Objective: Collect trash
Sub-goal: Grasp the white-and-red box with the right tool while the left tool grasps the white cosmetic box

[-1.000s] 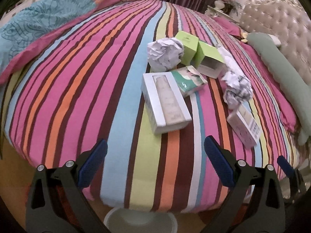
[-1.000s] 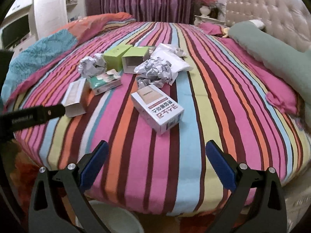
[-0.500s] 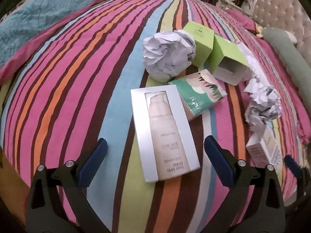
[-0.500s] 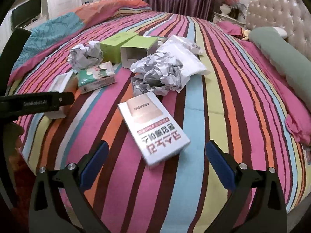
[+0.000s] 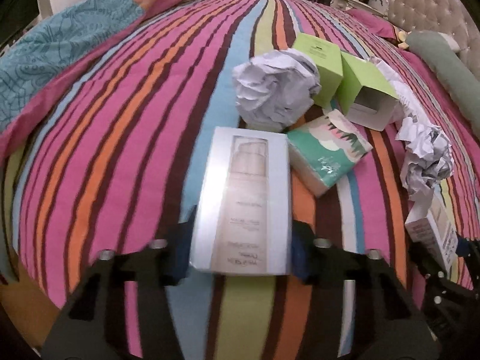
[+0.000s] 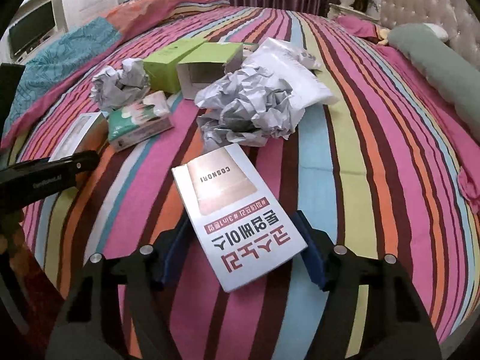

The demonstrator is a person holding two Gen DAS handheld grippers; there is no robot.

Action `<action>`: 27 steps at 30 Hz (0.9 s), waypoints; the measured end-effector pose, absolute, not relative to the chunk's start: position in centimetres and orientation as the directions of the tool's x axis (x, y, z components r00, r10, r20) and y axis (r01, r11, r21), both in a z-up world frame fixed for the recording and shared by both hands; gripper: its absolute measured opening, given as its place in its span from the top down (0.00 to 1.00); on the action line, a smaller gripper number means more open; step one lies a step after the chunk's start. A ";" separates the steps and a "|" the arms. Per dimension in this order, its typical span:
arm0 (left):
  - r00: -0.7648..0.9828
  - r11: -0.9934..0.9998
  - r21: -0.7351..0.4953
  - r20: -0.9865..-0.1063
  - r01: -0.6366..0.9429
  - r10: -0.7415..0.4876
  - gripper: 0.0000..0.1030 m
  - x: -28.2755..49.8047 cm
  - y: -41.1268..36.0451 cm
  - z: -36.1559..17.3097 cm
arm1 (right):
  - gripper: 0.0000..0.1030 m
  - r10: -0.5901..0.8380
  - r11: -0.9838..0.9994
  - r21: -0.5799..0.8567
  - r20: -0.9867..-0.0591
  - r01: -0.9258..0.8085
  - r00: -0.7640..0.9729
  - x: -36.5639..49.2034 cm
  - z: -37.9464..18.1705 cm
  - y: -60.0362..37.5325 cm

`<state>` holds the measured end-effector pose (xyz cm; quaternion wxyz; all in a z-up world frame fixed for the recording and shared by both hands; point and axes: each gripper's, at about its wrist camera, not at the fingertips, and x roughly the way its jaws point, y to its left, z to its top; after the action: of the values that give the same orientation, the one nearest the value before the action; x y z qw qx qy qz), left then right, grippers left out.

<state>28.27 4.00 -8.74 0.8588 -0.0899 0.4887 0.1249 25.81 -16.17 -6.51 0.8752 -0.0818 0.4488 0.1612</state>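
A silver-white cosmetics box [image 5: 243, 198] lies on the striped bedspread [image 5: 120, 150]. My left gripper [image 5: 240, 252] is shut on its near end, a blue pad against each long side. A white COSNORI box [image 6: 237, 219] with red lettering sits between the jaws of my right gripper [image 6: 240, 249]. These jaws are closing, and their pads touch its sides. Behind lie a crumpled paper ball [image 5: 276, 90], two green cartons [image 5: 321, 57], a teal tissue pack [image 5: 327, 156], a second paper wad [image 6: 252, 108] and a white plastic bag [image 6: 288, 72].
A blue and orange quilt [image 5: 60, 45] is bunched at the bed's far left. A green bolster [image 6: 444, 69] lies along the tufted headboard [image 6: 426, 3] at right. My left gripper's arm [image 6: 45, 174] crosses the right wrist view's left edge.
Both grippers moved in and down over the bed edge onto their boxes. Their jaws went from wide open to closed around them: left on the silver-white box, right on the COSNORI box.
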 end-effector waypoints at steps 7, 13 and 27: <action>0.528 0.965 -0.056 -0.844 -0.257 0.092 0.53 27.3 4.8 -7.9 | 0.40 0.262 0.949 0.110 -0.797 -0.296 0.545 24.3 -5.6 -16.9; 0.568 0.973 -0.064 -0.820 -0.221 0.075 0.53 25.7 5.0 -6.2 | 0.41 0.311 0.946 0.199 -0.784 -0.257 0.537 23.3 -4.3 -17.8; 0.607 0.991 -0.091 -0.794 -0.093 -0.016 0.53 13.8 3.6 -5.2 | 0.41 0.370 0.929 0.308 -0.766 -0.205 0.526 14.9 -2.6 -18.0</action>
<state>13.77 3.56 -5.21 0.8944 -0.0616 0.4425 0.0215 14.90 -17.97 -2.58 0.8689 0.0899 0.4578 0.1655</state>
